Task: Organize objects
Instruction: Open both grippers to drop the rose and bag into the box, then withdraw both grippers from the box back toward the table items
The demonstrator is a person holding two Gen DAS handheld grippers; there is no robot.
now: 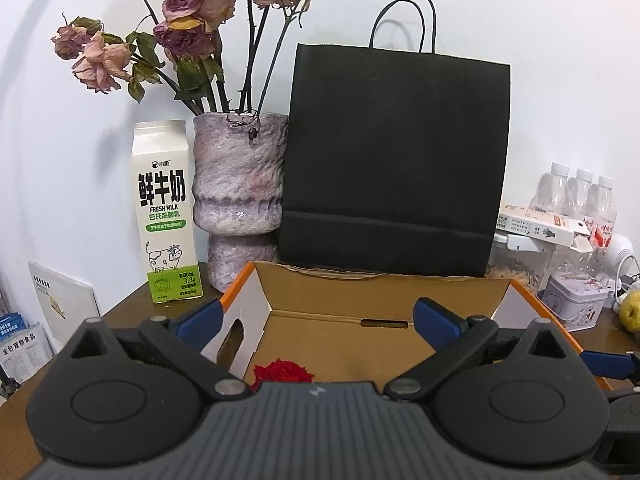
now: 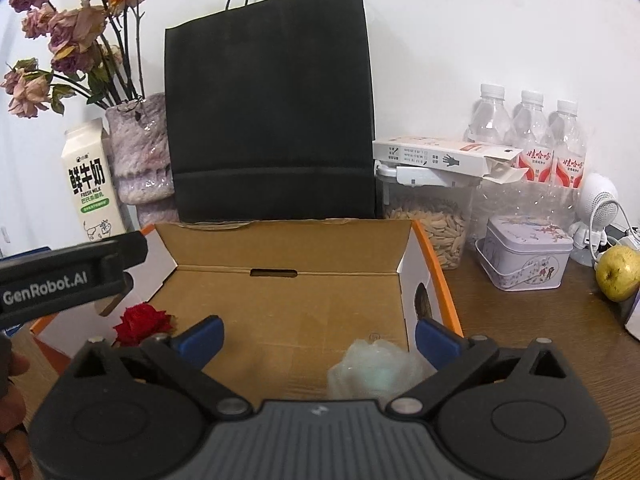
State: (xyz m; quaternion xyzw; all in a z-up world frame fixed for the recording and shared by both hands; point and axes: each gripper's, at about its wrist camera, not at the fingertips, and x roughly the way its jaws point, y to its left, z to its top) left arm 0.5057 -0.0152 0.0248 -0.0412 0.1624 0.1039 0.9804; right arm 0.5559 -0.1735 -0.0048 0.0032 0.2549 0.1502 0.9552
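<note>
Blue-padded fingers of the left gripper [image 1: 316,314] stand wide apart and hold nothing, hovering over the open cardboard box [image 1: 340,344]; low in the frame a red rose [image 1: 283,372] lies on the box floor. The right gripper [image 2: 318,334] is just as wide and empty, with a pale crumpled plastic wad [image 2: 374,372] on the box floor near its right finger. Both items appear already boxed, so the placing step looks finished. Next likely calls for reaching outward, perhaps to the tin [image 2: 524,254] or the apple [image 2: 618,266] at right.
</note>
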